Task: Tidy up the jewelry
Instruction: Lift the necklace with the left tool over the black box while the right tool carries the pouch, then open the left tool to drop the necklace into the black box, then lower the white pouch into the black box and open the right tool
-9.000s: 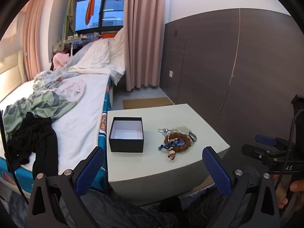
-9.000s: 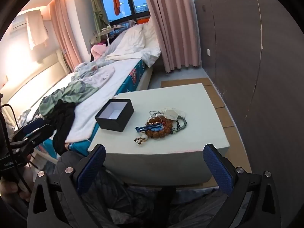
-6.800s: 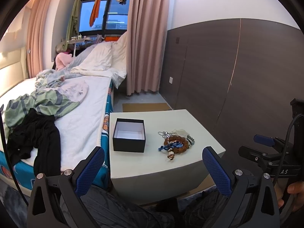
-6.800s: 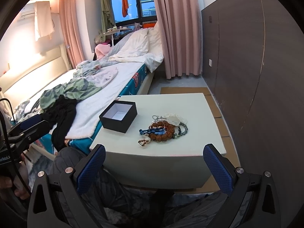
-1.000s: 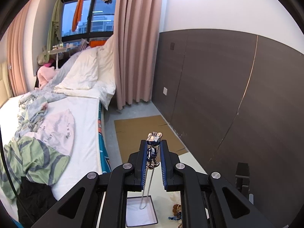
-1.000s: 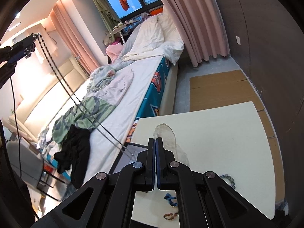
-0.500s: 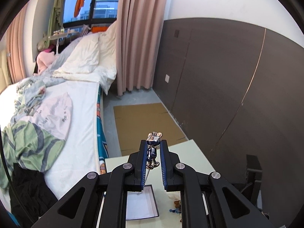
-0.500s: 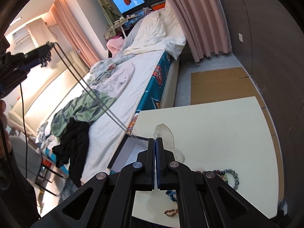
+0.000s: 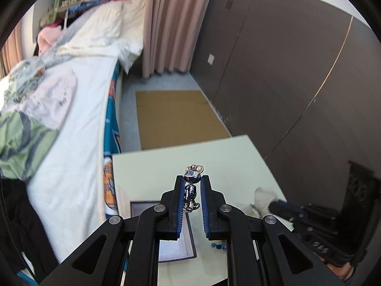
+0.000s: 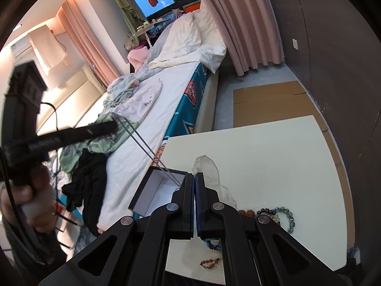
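Lowered since a second ago, left gripper [image 9: 192, 190] clamps the pendant [image 9: 192, 187], chain [image 10: 152, 155] entering the box [image 10: 142, 199]; right gripper [image 10: 195, 190] closed, empty. Beads [image 10: 283, 214] at four o'clock remain.

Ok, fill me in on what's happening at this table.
A person is sorting jewelry. The left gripper pinches a small figure pendant, whose chain hangs down into the open black box. The right gripper is shut on a clear plastic bag. Bead bracelets lie on the table.
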Action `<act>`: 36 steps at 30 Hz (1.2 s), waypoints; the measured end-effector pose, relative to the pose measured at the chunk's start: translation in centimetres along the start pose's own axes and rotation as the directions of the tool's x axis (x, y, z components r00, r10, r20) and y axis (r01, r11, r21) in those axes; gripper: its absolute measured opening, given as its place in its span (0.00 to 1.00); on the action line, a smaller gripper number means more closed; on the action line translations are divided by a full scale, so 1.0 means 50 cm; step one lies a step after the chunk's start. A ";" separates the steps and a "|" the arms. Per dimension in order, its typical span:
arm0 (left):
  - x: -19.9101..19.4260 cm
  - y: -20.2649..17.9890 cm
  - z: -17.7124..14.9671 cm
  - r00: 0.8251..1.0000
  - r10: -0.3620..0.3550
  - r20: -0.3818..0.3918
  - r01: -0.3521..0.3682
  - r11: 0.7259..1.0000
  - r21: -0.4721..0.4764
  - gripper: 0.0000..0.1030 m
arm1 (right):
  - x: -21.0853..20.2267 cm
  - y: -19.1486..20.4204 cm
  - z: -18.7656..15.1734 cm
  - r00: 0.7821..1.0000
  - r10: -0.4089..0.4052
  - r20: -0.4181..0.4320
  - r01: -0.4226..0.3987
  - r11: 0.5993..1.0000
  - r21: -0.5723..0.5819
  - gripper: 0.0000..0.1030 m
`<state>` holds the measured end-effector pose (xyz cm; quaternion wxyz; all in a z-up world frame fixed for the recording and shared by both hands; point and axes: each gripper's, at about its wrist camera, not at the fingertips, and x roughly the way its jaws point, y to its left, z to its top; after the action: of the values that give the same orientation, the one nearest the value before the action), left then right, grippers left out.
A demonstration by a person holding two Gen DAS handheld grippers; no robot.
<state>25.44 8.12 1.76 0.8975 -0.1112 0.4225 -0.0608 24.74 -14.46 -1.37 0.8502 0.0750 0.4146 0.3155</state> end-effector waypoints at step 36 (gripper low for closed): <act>-0.085 0.220 -0.134 0.998 0.067 0.016 -0.059 0.953 -0.296 0.77 | 0.156 0.165 0.025 0.991 0.083 -0.108 -0.097 0.987 -0.126 0.03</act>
<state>17.75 18.64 -1.99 0.8777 -0.2311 0.4184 0.0331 25.33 -3.13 -2.47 0.8159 0.0216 0.4323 0.3835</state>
